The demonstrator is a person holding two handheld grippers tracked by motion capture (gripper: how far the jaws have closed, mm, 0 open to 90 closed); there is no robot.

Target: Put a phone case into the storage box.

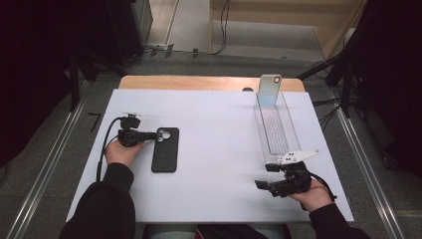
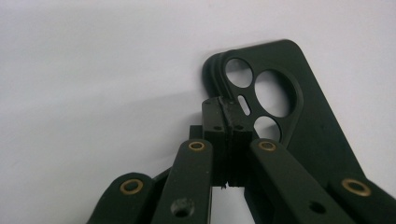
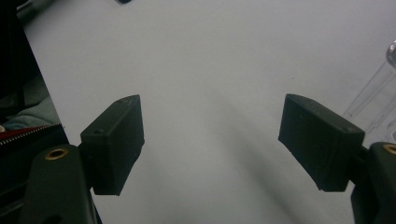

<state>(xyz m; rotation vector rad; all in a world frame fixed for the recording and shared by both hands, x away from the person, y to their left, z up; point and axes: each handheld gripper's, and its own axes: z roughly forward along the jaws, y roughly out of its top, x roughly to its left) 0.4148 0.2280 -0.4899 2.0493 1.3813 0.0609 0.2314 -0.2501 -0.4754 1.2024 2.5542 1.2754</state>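
Note:
A black phone case [image 1: 165,149] lies flat on the white tabletop [image 1: 214,189], left of the middle, with its camera cut-outs at the far end. My left gripper [image 1: 153,135] is shut and points right, its tips at the case's camera corner. In the left gripper view the closed jaws [image 2: 227,109] meet the rim of the case [image 2: 317,135] beside the cut-outs, with nothing between them. My right gripper [image 1: 265,176] rests open at the front right, pointing left. Bare tabletop lies between its pads [image 3: 210,140].
A long clear tray [image 1: 276,132] runs front to back on the right side, and its edge shows in the right gripper view [image 3: 373,93]. A phone [image 1: 269,89] stands upright at its far end. Metal rails flank the table, and cables lie on the floor beyond.

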